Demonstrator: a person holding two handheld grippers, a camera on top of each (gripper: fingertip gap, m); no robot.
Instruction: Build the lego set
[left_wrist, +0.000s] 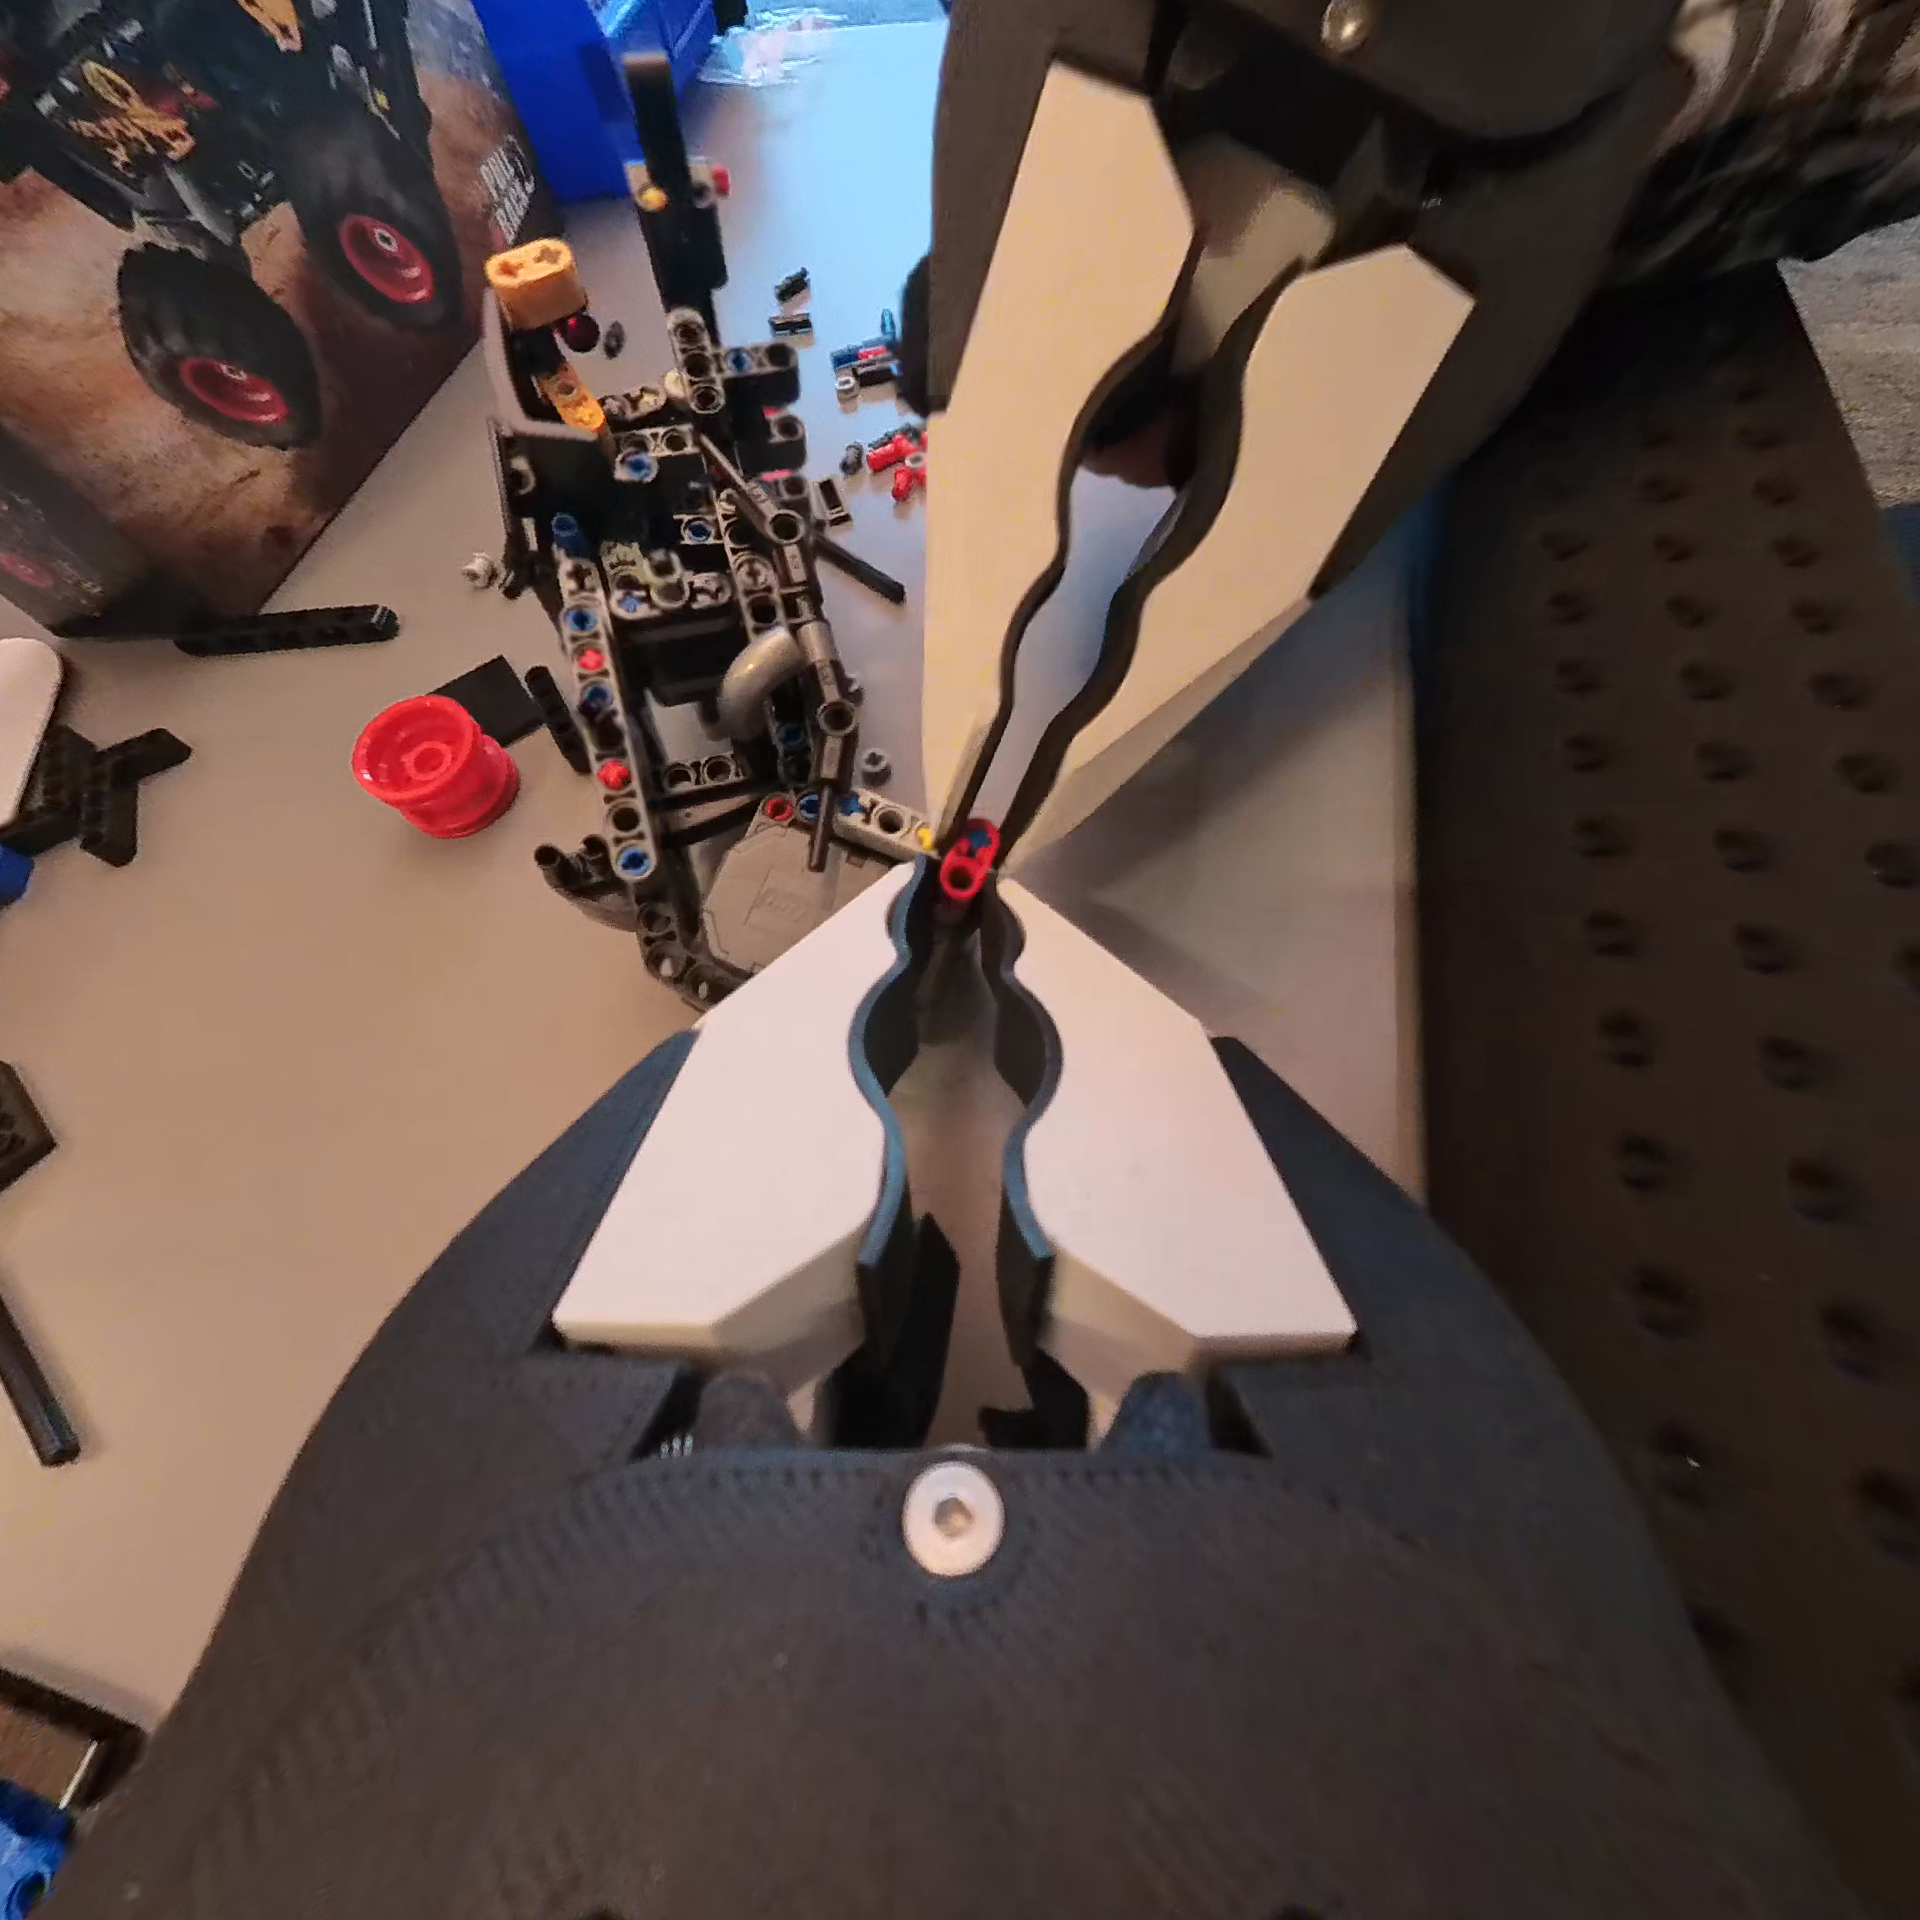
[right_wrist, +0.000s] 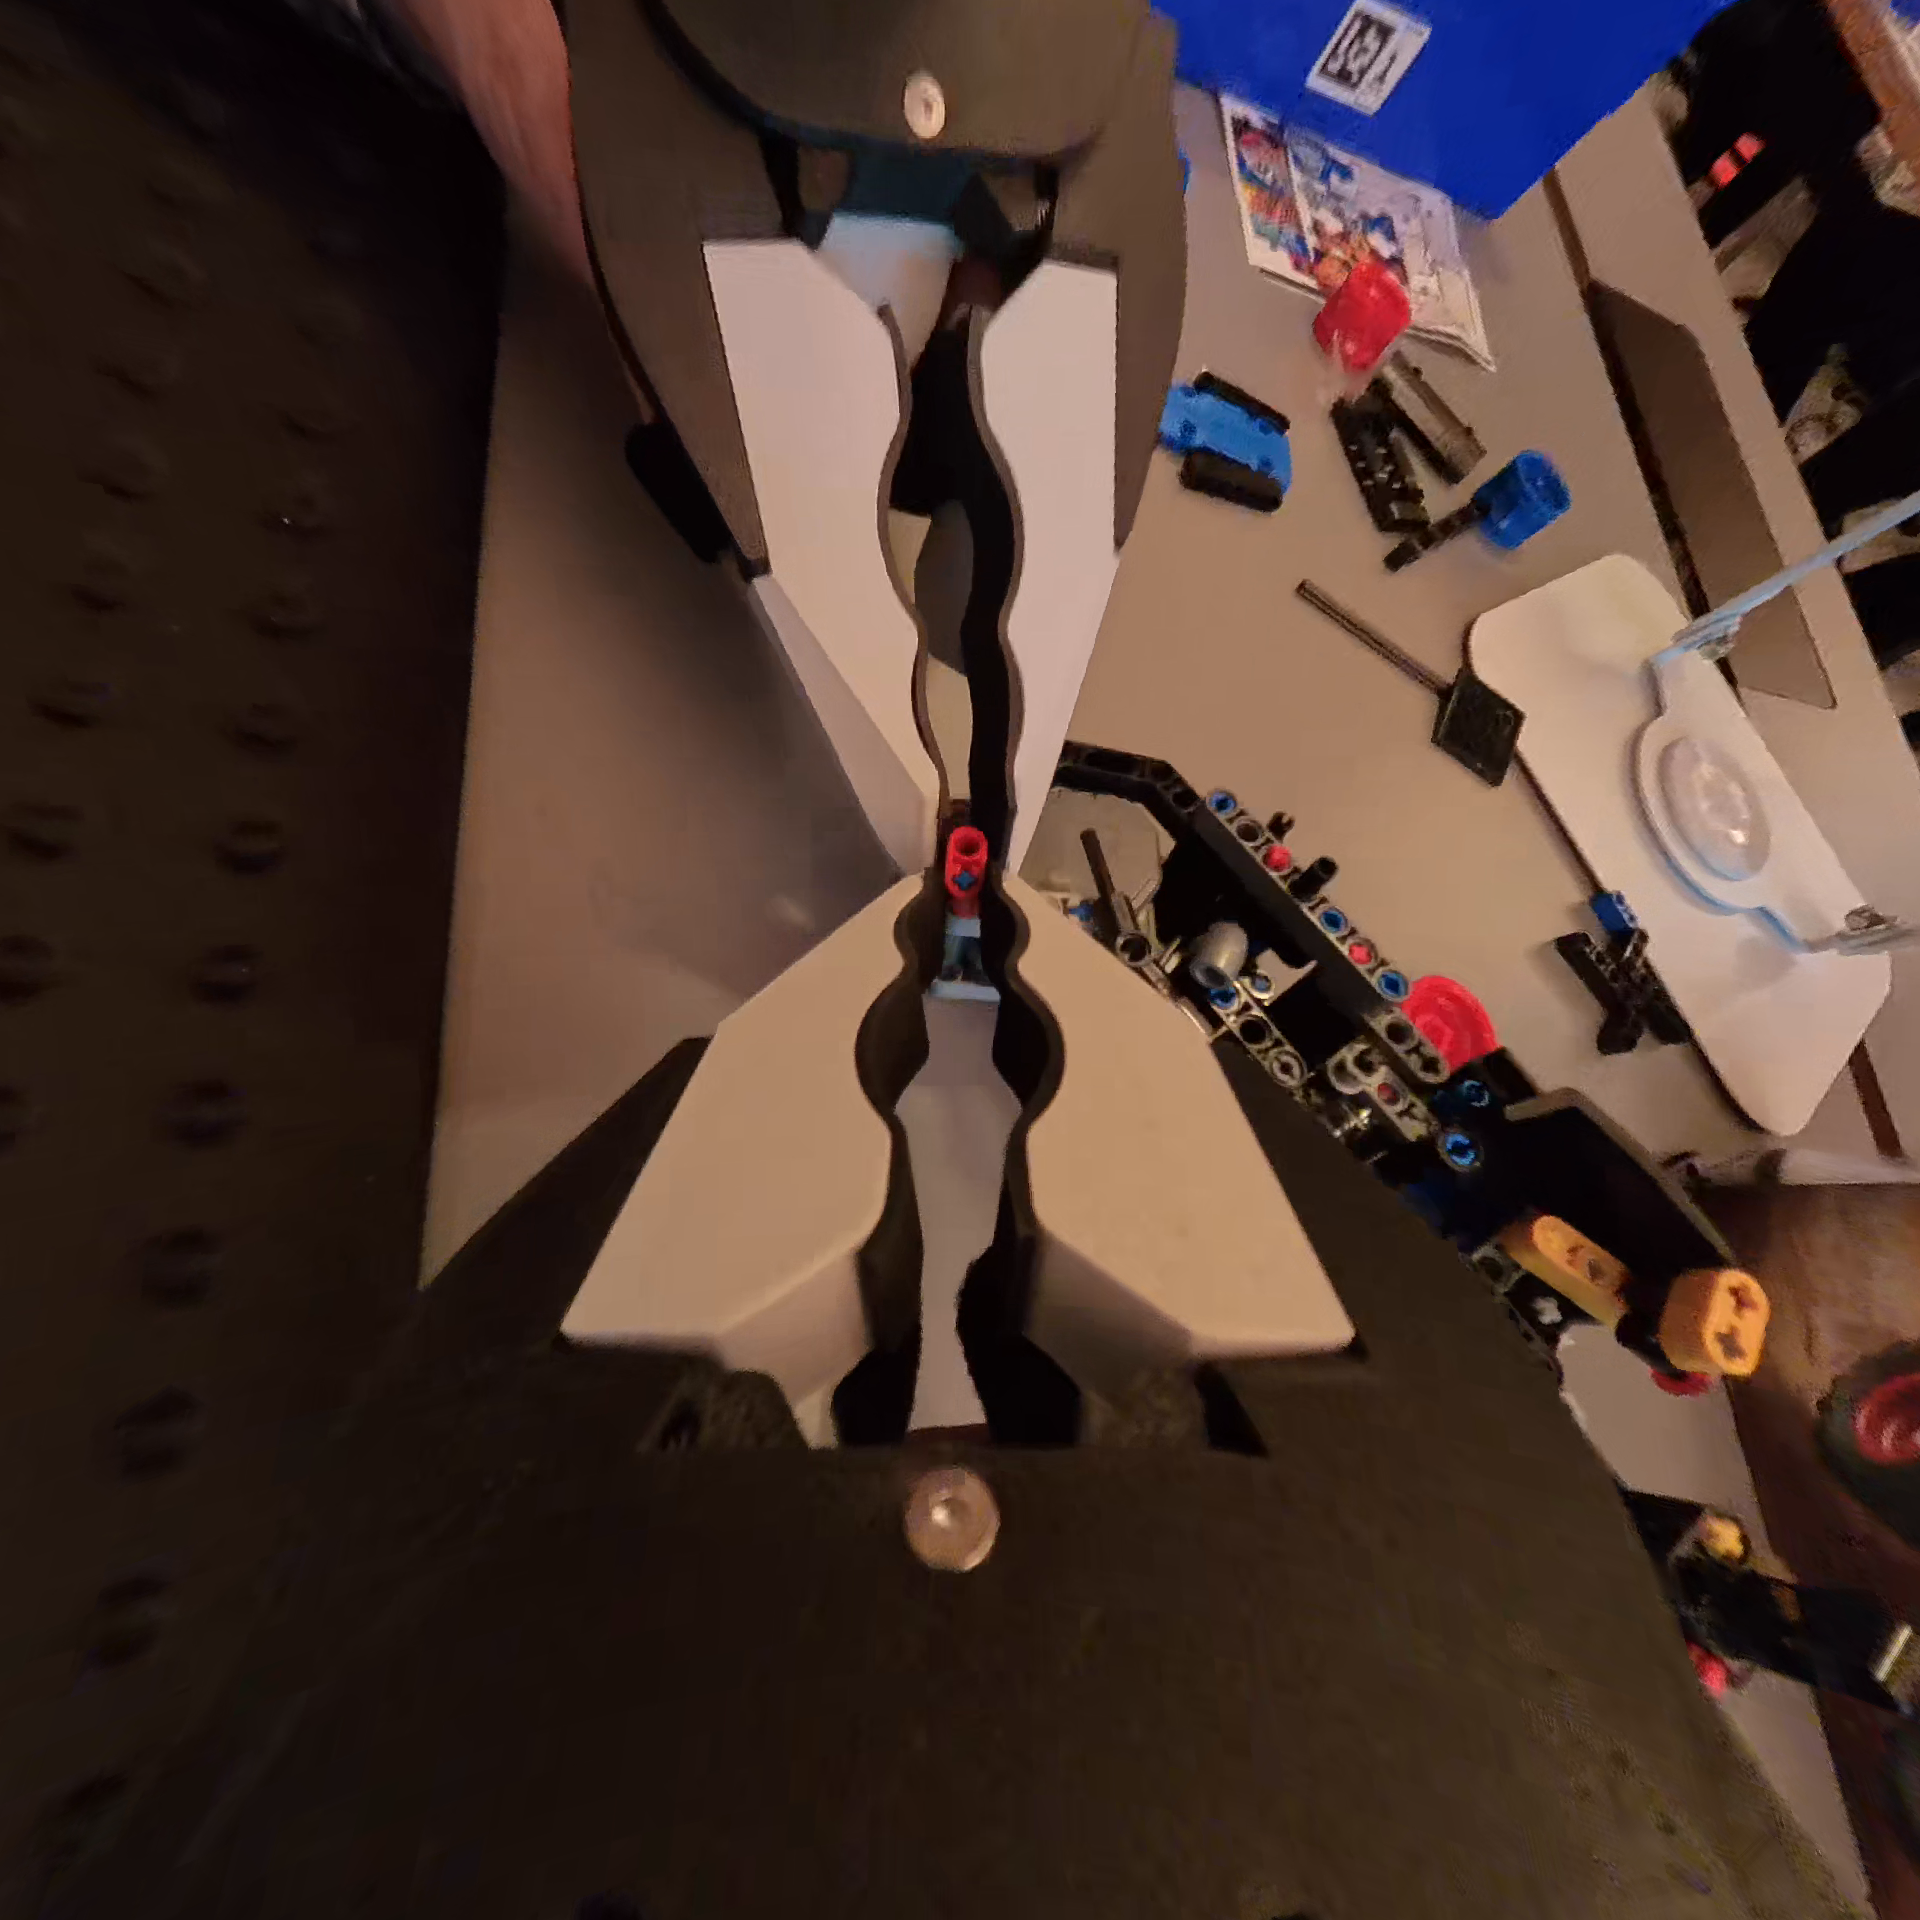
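here, two grippers are meeting tip to tip over a small red piece.

the left gripper (left_wrist: 951, 899) and the right gripper (right_wrist: 961, 925) are both pinching the red connector (left_wrist: 968, 858) between their tips, above the table (left_wrist: 260, 1039), just beside the half-built truck frame (left_wrist: 675, 644). if one side is twisting or pushing crooked, the piece is maybe slipping out and falling among the loose parts.

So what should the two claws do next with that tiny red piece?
Probably press it gently onto the blue peg. Both claws meet tip to tip: the left claw pinches the red piece, and the right claw pinches a small blue and grey part touching it. They look lined up, above the truck frame.
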